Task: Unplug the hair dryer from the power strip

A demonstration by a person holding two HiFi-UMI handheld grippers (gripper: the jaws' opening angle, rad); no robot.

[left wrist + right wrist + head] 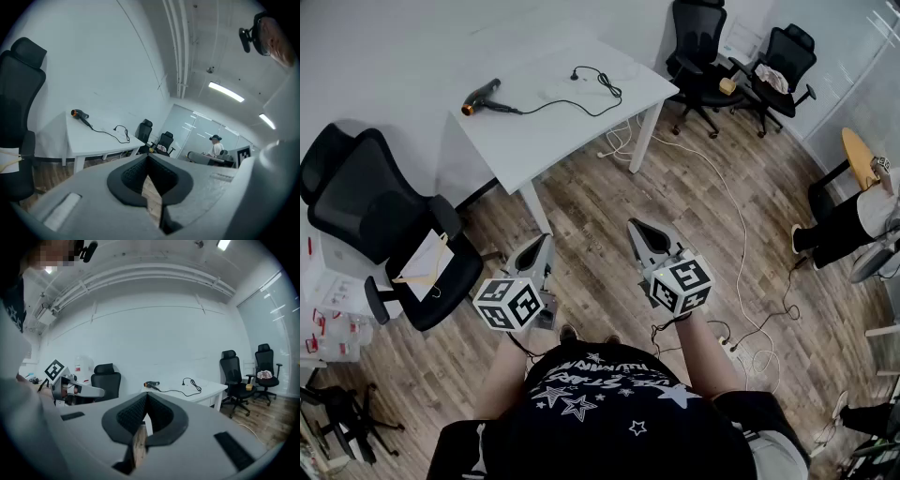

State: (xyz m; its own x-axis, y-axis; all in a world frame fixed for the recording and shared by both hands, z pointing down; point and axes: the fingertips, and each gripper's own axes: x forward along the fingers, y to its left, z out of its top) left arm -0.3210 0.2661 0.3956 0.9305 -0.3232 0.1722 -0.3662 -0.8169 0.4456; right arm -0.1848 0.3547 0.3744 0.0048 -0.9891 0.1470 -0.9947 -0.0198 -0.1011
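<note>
A black hair dryer with an orange nozzle lies at the far left of the white table. Its black cord runs right across the top and ends in a plug that lies loose on the table. No power strip shows. Both grippers hang over the wooden floor, well short of the table. My left gripper and right gripper are shut with nothing between the jaws. The left gripper view shows the dryer far beyond the shut gripper. In the right gripper view the dryer lies beyond the shut gripper.
A black office chair with papers on its seat stands at my left. Two more black chairs stand behind the table at the right. White cables trail over the floor. A seated person is at the right, by a round wooden table.
</note>
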